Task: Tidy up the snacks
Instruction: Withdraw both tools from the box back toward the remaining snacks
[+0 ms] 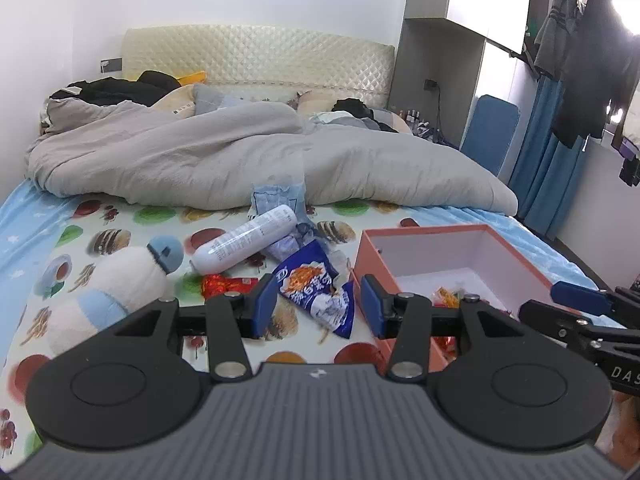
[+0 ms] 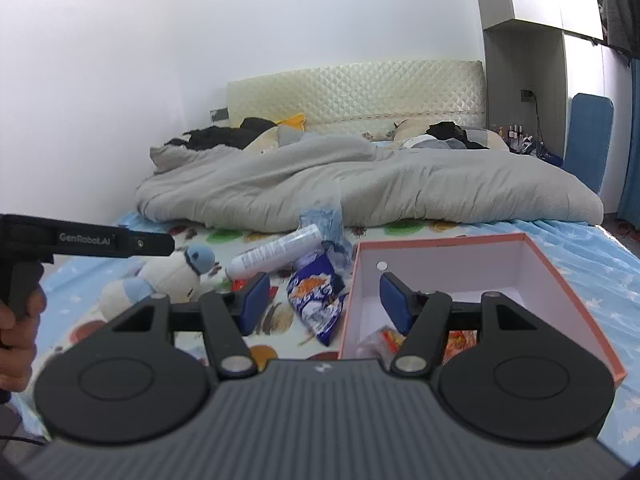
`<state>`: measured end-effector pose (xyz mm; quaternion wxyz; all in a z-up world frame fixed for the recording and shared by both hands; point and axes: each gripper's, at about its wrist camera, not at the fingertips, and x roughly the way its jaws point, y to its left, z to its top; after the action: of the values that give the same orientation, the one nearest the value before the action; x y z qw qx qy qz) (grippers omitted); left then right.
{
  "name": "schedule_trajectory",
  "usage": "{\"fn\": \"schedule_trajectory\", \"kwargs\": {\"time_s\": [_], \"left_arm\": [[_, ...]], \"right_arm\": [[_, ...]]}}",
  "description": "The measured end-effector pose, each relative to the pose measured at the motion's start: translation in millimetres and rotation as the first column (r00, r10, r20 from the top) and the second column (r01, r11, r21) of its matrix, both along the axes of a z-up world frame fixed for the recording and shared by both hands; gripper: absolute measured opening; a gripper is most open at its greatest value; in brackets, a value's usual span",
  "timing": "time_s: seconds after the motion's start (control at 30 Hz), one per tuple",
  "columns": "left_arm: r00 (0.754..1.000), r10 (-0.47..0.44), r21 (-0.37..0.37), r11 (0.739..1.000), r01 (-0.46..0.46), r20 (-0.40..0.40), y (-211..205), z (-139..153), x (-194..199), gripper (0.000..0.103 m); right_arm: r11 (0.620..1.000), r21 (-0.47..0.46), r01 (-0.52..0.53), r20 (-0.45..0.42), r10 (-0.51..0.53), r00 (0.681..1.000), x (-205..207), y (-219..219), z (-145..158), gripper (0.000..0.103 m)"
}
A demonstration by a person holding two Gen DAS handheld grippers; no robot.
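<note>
A blue snack bag (image 1: 316,286) (image 2: 318,300) lies on the patterned sheet just left of an open pink box (image 1: 460,240) (image 2: 560,276). Orange-red snack packets (image 1: 448,296) (image 2: 390,338) lie inside the box. A red snack packet (image 1: 224,284) lies left of the blue bag. My left gripper (image 1: 320,304) is open and empty, hovering over the blue bag. My right gripper (image 2: 324,300) is open and empty, straddling the box's left wall; it also shows in the left wrist view (image 1: 580,300).
A white cylindrical bottle (image 1: 244,240) (image 2: 276,252) and crumpled clear-blue wrappers (image 1: 280,196) lie behind the bag. A white-and-blue plush toy (image 1: 116,292) (image 2: 160,280) lies at the left. A grey duvet (image 1: 240,152) covers the far bed.
</note>
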<state>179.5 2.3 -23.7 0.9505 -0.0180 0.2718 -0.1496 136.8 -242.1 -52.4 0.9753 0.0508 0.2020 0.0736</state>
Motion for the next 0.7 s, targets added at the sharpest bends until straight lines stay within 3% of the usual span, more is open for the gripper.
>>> {"fn": "schedule_trajectory", "kwargs": {"time_s": [0.2, 0.37, 0.53, 0.7], "left_arm": [[1.0, 0.024, -0.01, 1.0, -0.024, 0.001, 15.3, -24.1, -22.4, 0.052], [0.997, 0.054, -0.033, 0.998, -0.055, -0.058, 28.6, -56.1, -41.3, 0.052], [0.994, 0.047, -0.068, 0.996, -0.053, -0.095, 44.6, -81.4, -62.1, 0.052], [0.994, 0.06, -0.029, 0.998, -0.063, -0.096, 54.3, -93.7, -80.5, 0.052]], "right_arm": [[0.998, 0.053, 0.018, -0.034, -0.016, 0.999, -11.5, 16.0, -18.9, 0.063], [0.999, 0.011, 0.04, -0.041, -0.04, 0.998, -26.1, 35.3, -37.3, 0.063], [0.999, 0.027, 0.036, -0.049, -0.034, 0.998, -42.5, 48.0, -49.6, 0.063], [1.0, 0.007, 0.011, -0.06, -0.01, 0.998, -53.8, 65.6, -59.7, 0.063]]}}
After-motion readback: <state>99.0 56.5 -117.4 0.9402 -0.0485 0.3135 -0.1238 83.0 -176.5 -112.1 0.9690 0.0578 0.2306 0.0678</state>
